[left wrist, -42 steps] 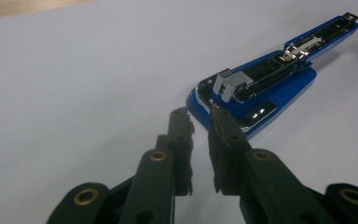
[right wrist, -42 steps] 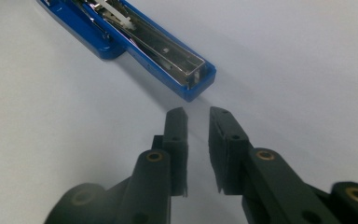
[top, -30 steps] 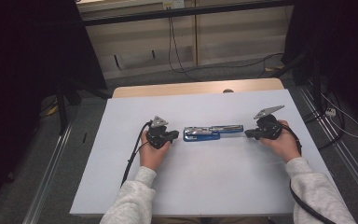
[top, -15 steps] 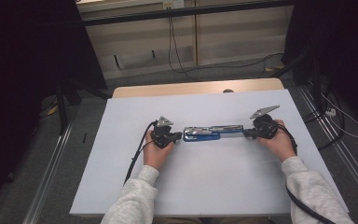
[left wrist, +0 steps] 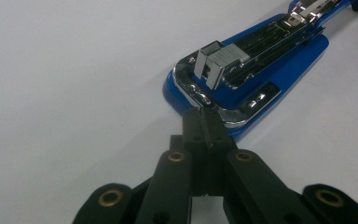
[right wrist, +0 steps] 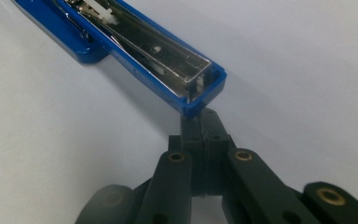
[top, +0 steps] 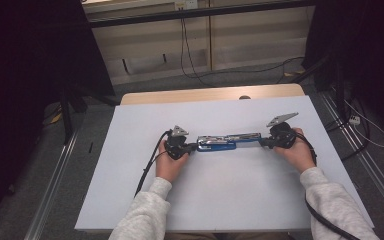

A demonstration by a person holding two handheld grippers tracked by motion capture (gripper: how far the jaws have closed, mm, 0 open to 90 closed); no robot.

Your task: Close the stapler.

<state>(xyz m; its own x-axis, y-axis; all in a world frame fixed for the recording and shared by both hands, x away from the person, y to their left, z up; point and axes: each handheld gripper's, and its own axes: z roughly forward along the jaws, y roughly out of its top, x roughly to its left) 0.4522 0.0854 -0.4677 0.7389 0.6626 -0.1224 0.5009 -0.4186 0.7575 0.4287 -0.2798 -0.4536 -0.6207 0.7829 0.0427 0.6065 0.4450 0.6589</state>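
- Blue stapler (top: pixel 227 141) is lying flipped open, flat in the middle of the white counter (top: pixel 130 200), stretched out between the two tools.
- Left tool (left wrist: pixel 204 122) is clenched tight with nothing in it, tips right up against the metal rim of the stapler's wide base end.
- Right tool (right wrist: pixel 204 122) is same deal: clenched, empty, tips touching the blue tip of the stapler's other end.

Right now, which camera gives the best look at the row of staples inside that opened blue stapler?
The left gripper view: the staples sit close and sharp in the stapler's base. The right gripper view shows its opened top arm; the high view shows the stapler whole but small.
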